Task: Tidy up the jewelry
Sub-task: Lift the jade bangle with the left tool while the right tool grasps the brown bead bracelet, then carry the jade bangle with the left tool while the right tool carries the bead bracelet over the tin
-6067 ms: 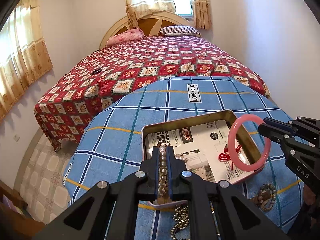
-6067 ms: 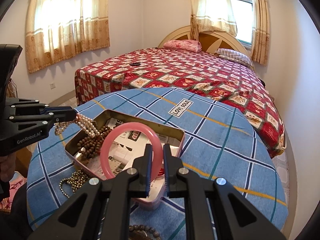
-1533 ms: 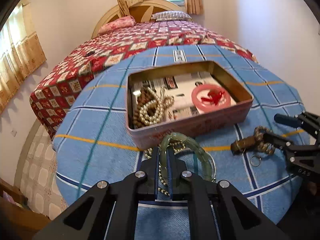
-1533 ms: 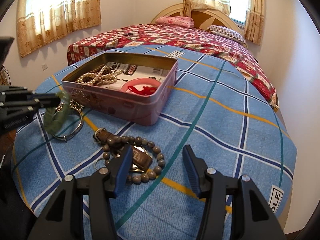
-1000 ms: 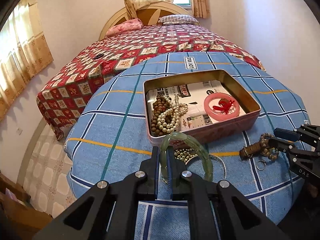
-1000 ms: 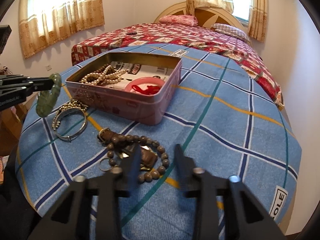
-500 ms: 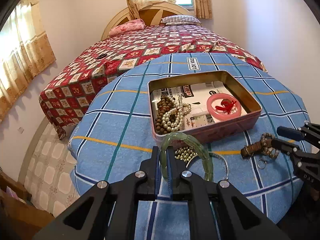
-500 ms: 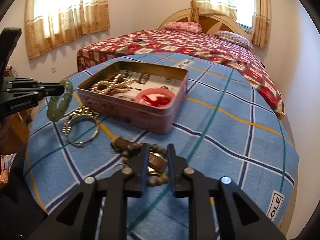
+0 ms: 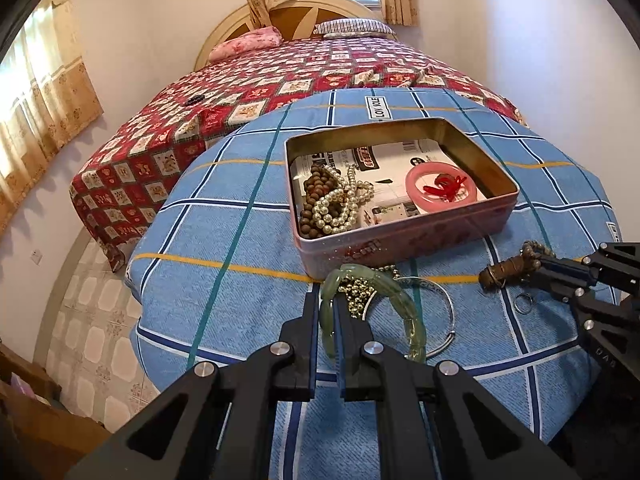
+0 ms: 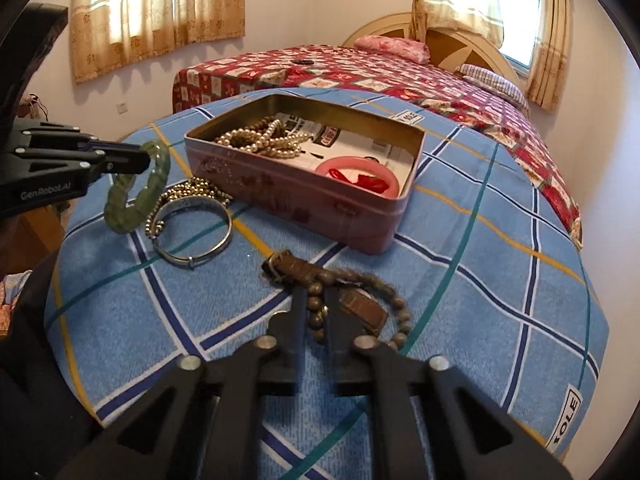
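Note:
A pink tin box [image 9: 400,242] [image 10: 304,200] stands on the blue checked table and holds a pearl necklace [image 9: 340,204], brown beads [image 9: 310,200] and a pink bangle [image 9: 440,190] [image 10: 356,178]. My left gripper [image 9: 328,312] [image 10: 146,158] is shut on a green jade bracelet [image 9: 376,304] [image 10: 136,196] and holds it above the table in front of the tin. My right gripper [image 10: 314,300] [image 9: 536,266] is shut on a brown bead bracelet [image 10: 372,292] with a leather strap [image 9: 506,270], lifted slightly off the cloth.
A silver bangle [image 10: 192,232] [image 9: 440,320] and a gold bead chain [image 10: 188,194] [image 9: 358,292] lie on the table in front of the tin. A small ring [image 9: 522,304] lies near the right gripper. A bed [image 9: 300,68] stands behind the table.
My right gripper closed on the brown bead bracelet and raised it. My left gripper lifted the green bracelet and pulled back a little from the tin.

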A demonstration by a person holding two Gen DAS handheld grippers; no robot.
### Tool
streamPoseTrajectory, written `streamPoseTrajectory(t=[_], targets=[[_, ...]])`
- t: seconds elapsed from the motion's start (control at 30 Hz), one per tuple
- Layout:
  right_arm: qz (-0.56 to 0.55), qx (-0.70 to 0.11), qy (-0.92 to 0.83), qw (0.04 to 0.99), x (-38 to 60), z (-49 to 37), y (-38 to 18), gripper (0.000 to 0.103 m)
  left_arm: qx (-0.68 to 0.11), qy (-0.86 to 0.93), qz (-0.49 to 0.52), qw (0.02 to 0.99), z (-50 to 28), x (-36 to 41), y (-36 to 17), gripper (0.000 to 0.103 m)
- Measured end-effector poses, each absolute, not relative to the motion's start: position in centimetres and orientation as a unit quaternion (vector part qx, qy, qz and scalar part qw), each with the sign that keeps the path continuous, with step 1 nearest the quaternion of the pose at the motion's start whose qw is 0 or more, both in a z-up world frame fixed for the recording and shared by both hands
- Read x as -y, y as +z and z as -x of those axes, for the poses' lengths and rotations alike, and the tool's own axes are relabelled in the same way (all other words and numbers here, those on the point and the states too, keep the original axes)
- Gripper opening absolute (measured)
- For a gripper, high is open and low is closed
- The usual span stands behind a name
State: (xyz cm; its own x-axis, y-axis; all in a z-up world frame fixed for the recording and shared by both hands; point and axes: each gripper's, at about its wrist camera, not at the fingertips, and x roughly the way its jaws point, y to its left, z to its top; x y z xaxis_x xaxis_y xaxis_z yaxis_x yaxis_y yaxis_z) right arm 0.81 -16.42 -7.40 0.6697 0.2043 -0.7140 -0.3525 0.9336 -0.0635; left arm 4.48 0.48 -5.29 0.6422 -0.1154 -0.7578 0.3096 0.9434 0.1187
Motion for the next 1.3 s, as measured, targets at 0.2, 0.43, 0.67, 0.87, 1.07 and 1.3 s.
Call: streamPoseTrajectory(t=[0.2, 0.43, 0.67, 0.87, 1.07, 1.3], targets=[[0.087, -0.349, 0.148, 0.921, 17.5, -0.4, -5.3, 0.009, -0.394, -0.116, -0.113, 0.905, -4.4, -0.9, -4.0, 0.006], [0.076, -0.325, 0.141, 0.932, 18.0, -1.2, -3.1, 0.009, -0.373, -0.117, -0.106, 0.914, -5.1, -0.8, -1.9, 0.006], [0.073, -0.310, 0.139, 0.938, 18.0, -2.7, -1.7, 0.009, -0.355, -0.119, -0.106, 0.921, -6.6, -0.2, -0.4, 0.006], [0.076, -0.296, 0.140, 0.942, 18.1, -3.8, -0.4, 0.009, -0.344, -0.119, -0.109, 0.925, -7.9, 0.2, 0.5, 0.006], [0.077, -0.286, 0.140, 0.945, 18.0, -4.9, 0.3, 0.009, -0.340, -0.117, -0.112, 0.926, -9.1, 0.7, 0.9, 0.006], [0.081, -0.276, 0.143, 0.947, 17.6, -6.1, 0.9, 0.009, -0.342, -0.118, -0.119, 0.924, -10.3, 1.6, 0.8, 0.006]])
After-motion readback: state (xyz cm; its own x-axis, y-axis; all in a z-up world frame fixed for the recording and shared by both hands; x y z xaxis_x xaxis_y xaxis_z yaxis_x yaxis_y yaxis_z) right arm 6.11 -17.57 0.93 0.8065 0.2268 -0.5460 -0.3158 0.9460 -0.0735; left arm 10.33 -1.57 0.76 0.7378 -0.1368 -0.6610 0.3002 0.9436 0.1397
